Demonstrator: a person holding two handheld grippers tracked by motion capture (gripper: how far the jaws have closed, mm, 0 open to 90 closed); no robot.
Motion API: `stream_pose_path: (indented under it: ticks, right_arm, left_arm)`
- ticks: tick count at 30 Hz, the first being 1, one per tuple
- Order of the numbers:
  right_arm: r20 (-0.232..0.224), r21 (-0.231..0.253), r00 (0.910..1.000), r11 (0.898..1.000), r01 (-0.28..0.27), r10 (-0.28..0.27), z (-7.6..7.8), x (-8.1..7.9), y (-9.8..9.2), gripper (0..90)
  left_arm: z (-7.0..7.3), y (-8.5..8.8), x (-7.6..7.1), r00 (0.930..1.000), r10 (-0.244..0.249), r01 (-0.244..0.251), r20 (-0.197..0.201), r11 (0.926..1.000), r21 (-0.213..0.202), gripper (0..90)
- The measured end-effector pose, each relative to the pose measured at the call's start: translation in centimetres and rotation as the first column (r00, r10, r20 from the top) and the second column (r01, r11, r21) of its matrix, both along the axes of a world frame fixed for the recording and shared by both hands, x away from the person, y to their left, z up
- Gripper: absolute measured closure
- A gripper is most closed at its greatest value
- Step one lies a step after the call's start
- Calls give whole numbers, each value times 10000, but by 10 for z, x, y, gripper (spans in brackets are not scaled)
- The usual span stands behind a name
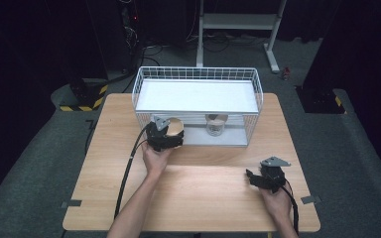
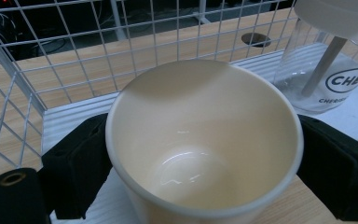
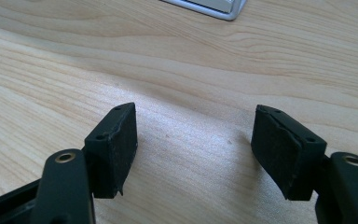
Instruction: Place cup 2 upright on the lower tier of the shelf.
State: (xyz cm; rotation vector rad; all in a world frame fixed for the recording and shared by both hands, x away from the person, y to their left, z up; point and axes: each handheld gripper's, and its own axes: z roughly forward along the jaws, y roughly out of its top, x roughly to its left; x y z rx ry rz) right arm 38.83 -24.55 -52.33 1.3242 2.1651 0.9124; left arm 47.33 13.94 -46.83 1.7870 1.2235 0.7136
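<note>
At the open front edge of the wire basket point(image 1: 197, 74), the left gripper point(image 2: 200, 154) holds an empty paper cup point(image 2: 205, 140) by its sides; light and crushable, it wants gentle pressure below the rim, while the right gripper point(image 3: 196, 149) waits half-open.

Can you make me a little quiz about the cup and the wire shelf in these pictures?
1. True or false: the left gripper has its jaws on either side of the cream cup.
2. What is between the jaws of the right gripper? A) a spoon B) nothing, just bare table below C) a lid
3. Fill in: the clear jar with printed letters stands on the lower level of the white wire ____.

Key: 1 true. 2 B. 3 shelf.
</note>
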Motion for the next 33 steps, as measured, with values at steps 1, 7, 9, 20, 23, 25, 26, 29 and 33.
stream_pose_path:
  ticks: [1, 7, 9, 20, 23, 25, 26, 29, 33]
  right_arm:
    - [7, -5, 10000, 10000, -9, 9, 0, 0, 0, 315]
    - [1, 1, 10000, 10000, -4, 4, 0, 0, 0, 314]
    - [1, 2, 10000, 10000, -5, 5, 0, 0, 0, 314]
    - [16, -15, 10000, 10000, -31, 31, 0, 0, 0, 314]
    - [6, -2, 10000, 10000, -17, 17, 0, 0, 0, 315]
    - [3, 0, 10000, 10000, -14, 14, 0, 0, 0, 314]
    - [-1, 5, 10000, 10000, -13, 13, 0, 0, 0, 314]
    - [-2, 6, 10000, 10000, -15, 15, 0, 0, 0, 315]
    - [-13, 22, 10000, 10000, -13, 13, 0, 0, 0, 315]
  left_arm:
    - [0, 0, 0, 10000, 4, -4, 11, 10000, -13, 109]
    - [-5, 0, 5, 9999, 18, -18, -148, 10000, -59, 106]
    - [-8, -1, 8, 9996, 41, -37, -292, 9999, 123, 102]
    - [-8, -2, 16, 9983, 250, -245, -519, 9997, 91, 100]
    - [-8, -2, 16, 9982, 258, -253, -533, 9996, 88, 100]
    - [-8, -1, 15, 9981, 252, -242, -554, 9995, 192, 100]
    - [-8, -2, 15, 9982, 251, -243, -544, 9996, 145, 100]
    - [-8, -1, 15, 9984, 213, -208, -524, 9997, 104, 100]
    - [-7, 1, 14, 9983, 136, -132, -560, 9999, 74, 100]
